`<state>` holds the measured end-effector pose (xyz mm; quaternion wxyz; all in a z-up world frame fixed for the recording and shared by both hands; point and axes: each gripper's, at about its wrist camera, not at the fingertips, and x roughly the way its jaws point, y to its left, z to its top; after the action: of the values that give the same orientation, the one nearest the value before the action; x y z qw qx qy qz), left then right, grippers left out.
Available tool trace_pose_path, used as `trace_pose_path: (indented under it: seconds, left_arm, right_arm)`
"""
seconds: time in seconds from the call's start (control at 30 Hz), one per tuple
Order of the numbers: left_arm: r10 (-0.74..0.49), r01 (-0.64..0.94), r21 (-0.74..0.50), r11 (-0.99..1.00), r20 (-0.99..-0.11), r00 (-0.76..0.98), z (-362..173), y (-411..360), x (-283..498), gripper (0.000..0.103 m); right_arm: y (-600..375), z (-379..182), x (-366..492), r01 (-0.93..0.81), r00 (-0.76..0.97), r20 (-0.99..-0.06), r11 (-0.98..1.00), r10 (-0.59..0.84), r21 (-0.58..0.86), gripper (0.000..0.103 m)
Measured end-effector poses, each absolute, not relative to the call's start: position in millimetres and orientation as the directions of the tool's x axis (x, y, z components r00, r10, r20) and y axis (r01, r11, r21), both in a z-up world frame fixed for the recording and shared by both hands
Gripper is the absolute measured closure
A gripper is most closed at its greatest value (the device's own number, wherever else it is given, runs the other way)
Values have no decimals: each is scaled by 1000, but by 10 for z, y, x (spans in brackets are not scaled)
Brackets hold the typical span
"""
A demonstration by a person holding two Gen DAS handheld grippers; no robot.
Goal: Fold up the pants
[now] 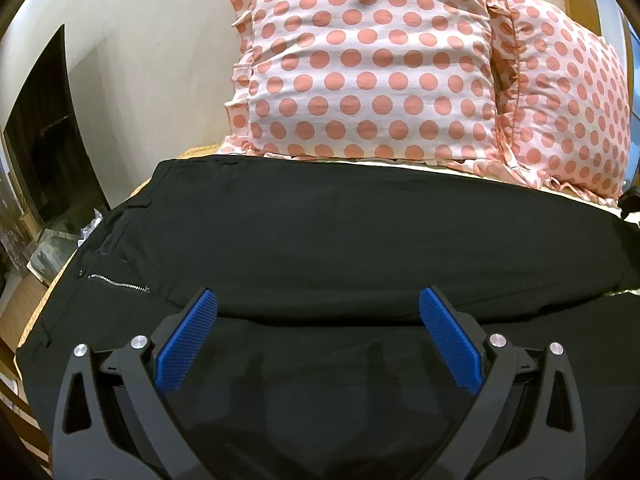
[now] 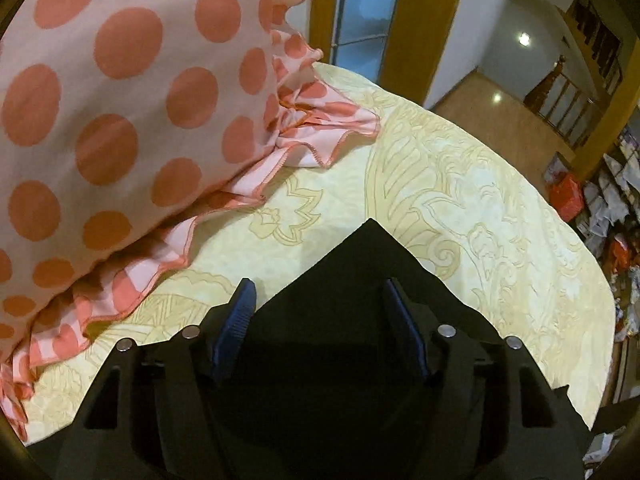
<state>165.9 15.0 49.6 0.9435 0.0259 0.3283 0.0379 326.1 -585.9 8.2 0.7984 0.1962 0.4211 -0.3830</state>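
Black pants [image 1: 320,232] lie spread flat across the bed, waistband and silver zipper [image 1: 118,282] at the left. A fold line runs just past my left gripper's tips. My left gripper [image 1: 318,304] is open, blue pads wide apart, low over the near part of the pants and holding nothing. In the right wrist view a pointed corner of the pants [image 2: 370,248] lies on the cream sheet. My right gripper [image 2: 320,292] is open above that corner, with the cloth below and between its fingers, not pinched.
Two pink polka-dot pillows [image 1: 368,64] sit just beyond the pants; one [image 2: 112,92] is close on the right gripper's left. The cream patterned bedsheet [image 2: 480,208] ends at a rounded edge at right. A wooden door frame [image 2: 416,20] and floor clutter [image 2: 608,208] lie beyond.
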Motion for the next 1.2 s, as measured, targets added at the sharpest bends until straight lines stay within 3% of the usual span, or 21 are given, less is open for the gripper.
trace_pose_path:
  seconds: [0.13,0.23,0.47,0.73,0.97,1.1,1.17,1.2]
  left_arm:
    - [93,-65,68,996,-611,786,508,159,1638,2]
    - [97,-67,74,995,-598,796,528,157,1582,2]
    - [96,-64,76,995,-579,810,600,160,1443,2]
    - [90,-62,69,996,-550,830,693,167,1233,2]
    - [67,-49,46,998,-550,833,725,138,1147,2]
    - [56,-36,47,998,-547,835,752,88,1097,2]
    - [60,-35,57,998,-535,843,770,63,1051,2]
    - [63,-36,62,997,-531,845,776,50,1043,2]
  right_arm:
    - [-5870,103,3155,754,407,-818,655,-408,49,74]
    - [-5942,136,2997,724,501,-800,667,-331,178,96]
    - [-5871,420,2492,640,660,-686,707,-307,300,98]
    - [-5610,655,1309,508,808,-540,743,-236,436,98]
    - [-5588,256,536,468,828,-549,676,-111,569,98]
    - [-5735,194,564,405,864,-503,586,6,702,94]
    - [-5725,275,687,377,875,-484,598,20,707,69]
    - [-5731,295,769,366,877,-479,592,39,718,34]
